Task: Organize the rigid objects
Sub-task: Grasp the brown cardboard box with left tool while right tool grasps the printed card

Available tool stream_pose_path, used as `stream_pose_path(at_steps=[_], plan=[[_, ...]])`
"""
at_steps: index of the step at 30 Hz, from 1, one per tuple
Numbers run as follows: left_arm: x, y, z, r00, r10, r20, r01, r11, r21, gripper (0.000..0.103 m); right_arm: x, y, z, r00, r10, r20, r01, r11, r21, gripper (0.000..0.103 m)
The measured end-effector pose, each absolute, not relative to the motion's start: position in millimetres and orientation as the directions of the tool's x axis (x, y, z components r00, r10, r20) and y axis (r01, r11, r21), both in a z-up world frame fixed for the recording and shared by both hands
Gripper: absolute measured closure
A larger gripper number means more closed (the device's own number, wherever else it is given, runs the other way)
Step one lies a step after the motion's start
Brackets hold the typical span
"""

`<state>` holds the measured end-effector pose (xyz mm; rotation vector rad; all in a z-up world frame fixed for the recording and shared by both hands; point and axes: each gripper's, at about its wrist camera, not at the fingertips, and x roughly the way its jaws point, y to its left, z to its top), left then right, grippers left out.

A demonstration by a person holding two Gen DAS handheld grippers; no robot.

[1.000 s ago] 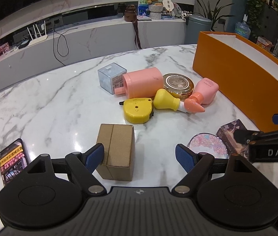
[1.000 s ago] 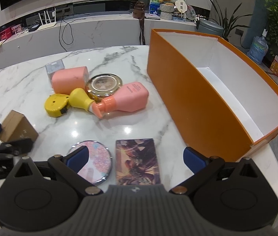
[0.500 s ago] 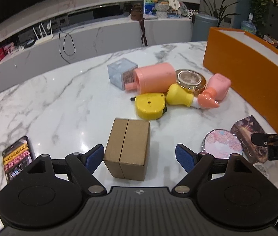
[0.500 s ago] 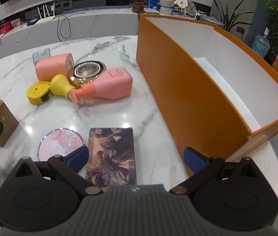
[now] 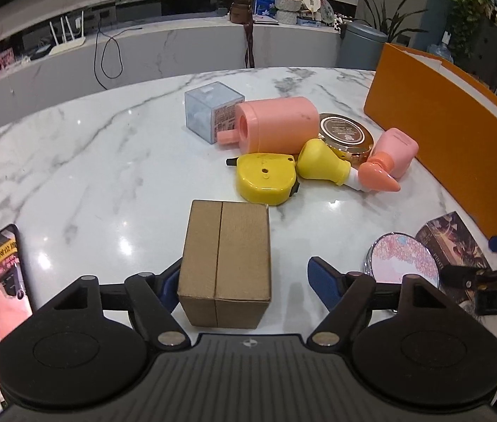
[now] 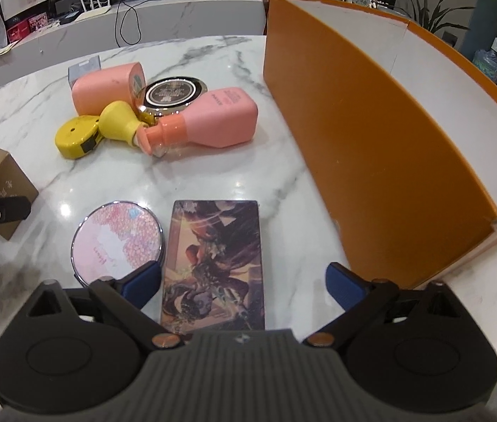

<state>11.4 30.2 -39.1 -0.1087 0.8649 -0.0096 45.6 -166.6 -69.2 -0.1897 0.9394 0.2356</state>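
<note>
Marble tabletop [image 5: 72, 183]: cardboard box [image 5: 225, 267] between the closing left gripper [image 5: 244, 277] jaws, right pad apart; illustrated card box [image 6: 215, 263] between the closing right gripper [image 6: 243, 283] jaws, ungripped.

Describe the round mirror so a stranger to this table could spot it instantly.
Start at the tall orange box on the marble table. Beside its near corner lies an illustrated flat box; the round mirror lies flat left of it, its pink blossom lid unlike the gold compact farther back.
</note>
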Motion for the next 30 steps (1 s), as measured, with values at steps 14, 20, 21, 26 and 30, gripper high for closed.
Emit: stream_pose_path(at_steps=[14, 20, 21, 26, 30], plan=[[14.5, 28.8, -44.5, 0.64, -0.021, -0.768, -0.02, 0.999, -0.044, 0.047, 49.9, -164.8, -77.8, 0.556, 0.117, -0.823, -0.288, 0.956, -0.058, 0.013], [19.2, 28.7, -48.0, 0.634, -0.029, -0.773, -0.009, 0.999, -0.045, 0.048, 52.4, -163.6, -79.1, 0.559, 0.126, -0.819, -0.289, 0.956, -0.05, 0.016], [19.8, 28.5, -49.0, 0.633, -0.026, -0.774, -0.01, 0.999, -0.041, 0.048, 52.7, -163.3, -79.2, 0.56, 0.129, -0.819, -0.29, 0.956, -0.048, 0.018], [21.2, 23.4, -52.7, 0.638, -0.002, -0.77, -0.004, 1.0, -0.006, 0.051, 52.8, -160.7, -78.0, 0.559, 0.147, -0.816, -0.307, 0.951, -0.039, 0.026], [22.5, 27.6, -52.5, 0.644, -0.024, -0.765, -0.006, 0.999, -0.037, 0.051, 52.2, -158.5, -76.6, 0.562, 0.162, -0.811, -0.323, 0.946, -0.035, 0.035]])
